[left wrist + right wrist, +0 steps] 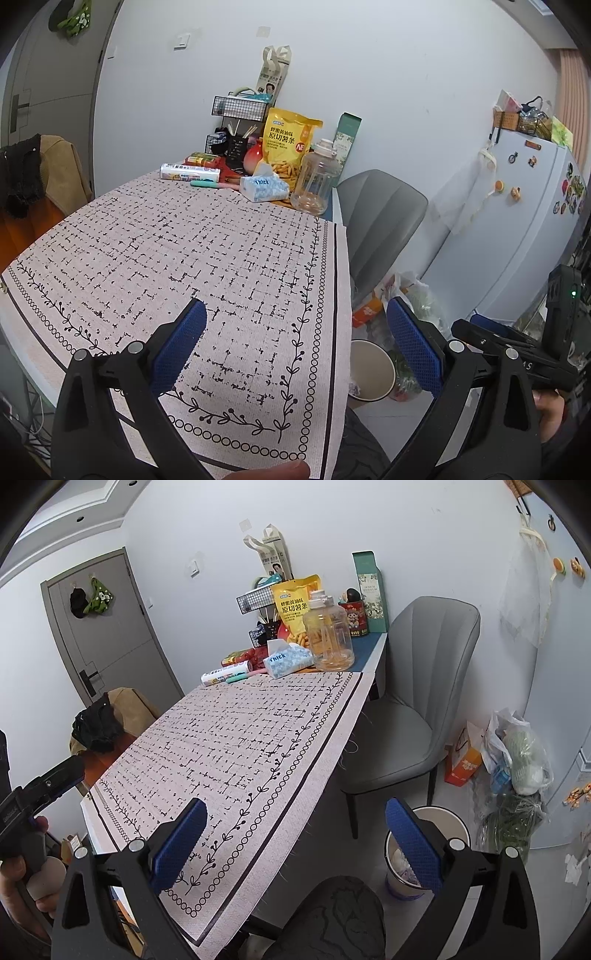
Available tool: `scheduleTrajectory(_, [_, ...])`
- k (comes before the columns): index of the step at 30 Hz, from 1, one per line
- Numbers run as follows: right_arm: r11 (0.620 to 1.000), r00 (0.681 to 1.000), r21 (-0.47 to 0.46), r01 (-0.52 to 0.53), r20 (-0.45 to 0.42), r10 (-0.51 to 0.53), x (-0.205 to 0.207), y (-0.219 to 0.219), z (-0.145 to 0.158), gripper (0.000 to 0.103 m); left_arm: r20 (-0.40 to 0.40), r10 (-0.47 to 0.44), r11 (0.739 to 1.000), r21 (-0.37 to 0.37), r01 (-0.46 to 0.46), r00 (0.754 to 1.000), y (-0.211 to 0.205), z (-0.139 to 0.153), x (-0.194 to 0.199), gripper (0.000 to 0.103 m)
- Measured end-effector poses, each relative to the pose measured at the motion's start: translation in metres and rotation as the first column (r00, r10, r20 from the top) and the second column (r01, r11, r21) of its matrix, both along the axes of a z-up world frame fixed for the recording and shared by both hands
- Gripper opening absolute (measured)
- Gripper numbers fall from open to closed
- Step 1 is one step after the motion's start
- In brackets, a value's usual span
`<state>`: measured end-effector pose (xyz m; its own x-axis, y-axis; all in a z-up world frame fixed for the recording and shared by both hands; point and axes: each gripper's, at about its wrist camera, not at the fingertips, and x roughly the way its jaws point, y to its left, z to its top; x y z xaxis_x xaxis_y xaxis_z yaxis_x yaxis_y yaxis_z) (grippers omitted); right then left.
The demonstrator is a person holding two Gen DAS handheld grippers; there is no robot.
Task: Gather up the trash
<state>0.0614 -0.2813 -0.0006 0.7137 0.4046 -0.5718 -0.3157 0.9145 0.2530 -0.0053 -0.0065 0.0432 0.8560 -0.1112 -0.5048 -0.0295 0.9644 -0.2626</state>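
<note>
Bench (184, 240), covered by a patterned cloth, fills the field ahead of and below both grippers; its near and middle area carries no loose item. Grey chair (413, 701) stands ahead and to the right of the right gripper, at the bench's side. Plastic bags (517, 753) of goods lie on the floor further right, against the fridge. Waste bin (424, 856), the task's destination, sits on the floor directly below the right gripper, partly behind its right finger, and low to the right of the left gripper; paper scraps show inside it. Far ahead of both grippers, at the bench's wall end, stand a clear jar (314, 181), a yellow snack bag (288, 144) and a tissue pack (264, 188).

Left gripper (295, 350): jaws spread wide, holding nothing. Right gripper (295, 845): jaws spread wide, holding nothing.

Hazards, as judged: no trash is evident on the cloth, so a reach toward the far cluster could seize a kept item by mistake, or knock over the tall jar. The two grippers hang close together and could collide.
</note>
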Motion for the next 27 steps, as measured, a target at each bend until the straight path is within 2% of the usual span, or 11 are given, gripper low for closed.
scheduleTrajectory(20, [1.0,1.0,0.0,0.006,-0.019,-0.006,0.006,-0.002,-0.008,0.095,-0.019,0.0,1.0,0.003,0.0,1.0,-0.002,-0.006,0.005,0.097])
scheduleTrajectory(27, [1.0,1.0,-0.002,-0.001,-0.029,0.0,0.008,-0.002,-0.013,0.095,-0.056,0.013,1.0,0.01,-0.013,0.998,-0.001,-0.016,0.013,0.097])
